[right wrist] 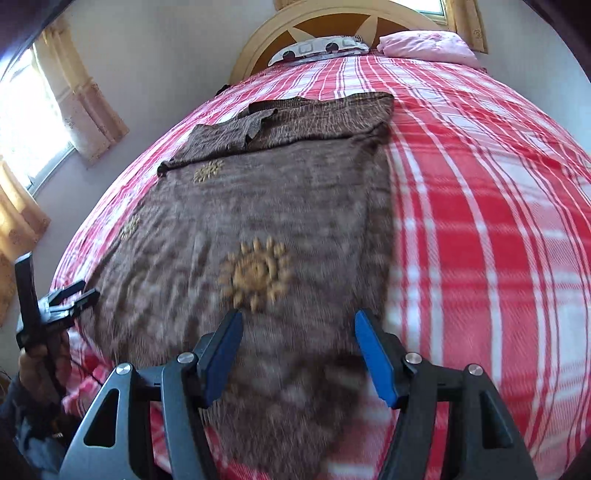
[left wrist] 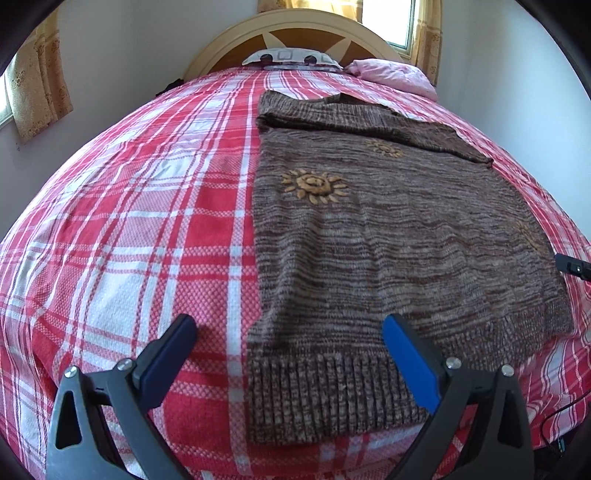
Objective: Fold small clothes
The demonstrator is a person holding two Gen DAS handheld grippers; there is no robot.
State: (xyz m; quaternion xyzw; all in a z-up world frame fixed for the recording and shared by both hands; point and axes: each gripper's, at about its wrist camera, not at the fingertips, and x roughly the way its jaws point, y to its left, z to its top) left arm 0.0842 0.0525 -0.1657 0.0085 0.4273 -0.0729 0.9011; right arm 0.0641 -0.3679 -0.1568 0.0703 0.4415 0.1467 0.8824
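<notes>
Both wrist views look steeply down from the foot of the red-and-white plaid bed (left wrist: 147, 221), close over it, facing the cream arched headboard (right wrist: 332, 22) at 12 o'clock, sharing the brown striped knitted sweater (left wrist: 388, 240)

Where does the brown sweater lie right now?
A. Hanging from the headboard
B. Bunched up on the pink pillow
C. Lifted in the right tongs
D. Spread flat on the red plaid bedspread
D: the sweater lies flat on the bedspread, sleeves folded across its top.

Your way lies open across the red-and-white checked bedspread (left wrist: 140, 229) on either side of the flat brown knitted sweater (left wrist: 388, 236); only the patterned pillow (left wrist: 291, 57) and crumpled pink cloth (left wrist: 391, 74) crowd the rounded wooden headboard (left wrist: 236, 37).
</notes>
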